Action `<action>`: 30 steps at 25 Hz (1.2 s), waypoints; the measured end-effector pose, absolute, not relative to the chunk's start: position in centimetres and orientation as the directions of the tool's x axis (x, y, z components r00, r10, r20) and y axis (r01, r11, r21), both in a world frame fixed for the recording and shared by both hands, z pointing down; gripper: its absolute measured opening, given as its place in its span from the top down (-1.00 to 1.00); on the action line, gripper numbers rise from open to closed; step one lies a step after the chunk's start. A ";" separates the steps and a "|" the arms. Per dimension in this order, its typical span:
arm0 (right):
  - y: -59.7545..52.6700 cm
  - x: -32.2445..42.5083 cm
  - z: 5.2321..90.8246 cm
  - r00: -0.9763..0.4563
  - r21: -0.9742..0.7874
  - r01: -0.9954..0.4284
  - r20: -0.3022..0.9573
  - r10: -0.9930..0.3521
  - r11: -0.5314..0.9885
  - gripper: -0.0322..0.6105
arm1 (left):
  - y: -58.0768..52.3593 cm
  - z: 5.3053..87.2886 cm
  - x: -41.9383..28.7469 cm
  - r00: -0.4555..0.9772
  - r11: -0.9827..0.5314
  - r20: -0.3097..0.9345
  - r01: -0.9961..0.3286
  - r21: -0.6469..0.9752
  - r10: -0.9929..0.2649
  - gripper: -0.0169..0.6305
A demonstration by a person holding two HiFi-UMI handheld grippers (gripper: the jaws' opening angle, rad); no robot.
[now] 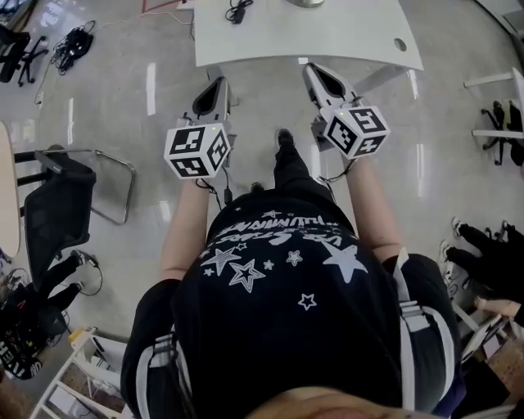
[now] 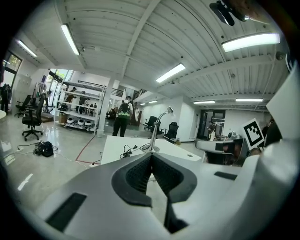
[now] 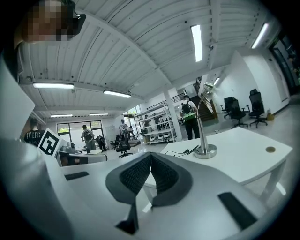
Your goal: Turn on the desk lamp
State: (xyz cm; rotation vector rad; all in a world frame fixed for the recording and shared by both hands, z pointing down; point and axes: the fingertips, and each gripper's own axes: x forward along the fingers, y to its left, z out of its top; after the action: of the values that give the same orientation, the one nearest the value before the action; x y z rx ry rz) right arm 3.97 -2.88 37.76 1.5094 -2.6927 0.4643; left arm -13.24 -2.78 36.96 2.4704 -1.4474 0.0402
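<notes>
The desk lamp (image 3: 202, 123) is a silver gooseneck on a round base, standing on a white table (image 3: 255, 152) ahead of me. In the left gripper view the lamp (image 2: 156, 132) rises just beyond the jaw tips, farther off. The head view shows only its base (image 1: 304, 2) at the top edge. My left gripper (image 1: 219, 84) and right gripper (image 1: 315, 72) hang side by side in the air, short of the table's near edge (image 1: 303, 56). Both have their jaws closed together with nothing held. Neither touches the lamp.
A black cable (image 1: 239, 10) lies on the table beside the lamp. A black office chair (image 1: 57, 204) stands at my left, and a bundle of cables (image 1: 72, 45) lies on the floor. A person (image 2: 123, 117) stands beyond the table near shelves (image 2: 79, 111).
</notes>
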 end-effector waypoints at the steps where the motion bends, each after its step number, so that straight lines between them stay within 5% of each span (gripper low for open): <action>1: -4.1 4.0 37.7 -0.540 -0.252 -0.832 0.158 -0.827 0.495 0.88 | -3.7 37.0 -13.2 0.492 -0.454 0.169 -0.863 0.220 -0.854 0.91; 30: -24.0 9.9 38.8 -0.695 -0.307 -0.710 0.166 -0.699 0.633 0.88 | -20.5 39.7 -7.4 0.330 -0.280 0.288 -0.939 0.201 -0.899 0.91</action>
State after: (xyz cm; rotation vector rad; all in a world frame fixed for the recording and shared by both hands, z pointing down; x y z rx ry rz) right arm 9.95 -24.04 38.82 1.2128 -2.8107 0.5498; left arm -7.44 -20.47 39.72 2.2682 -1.6374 0.1676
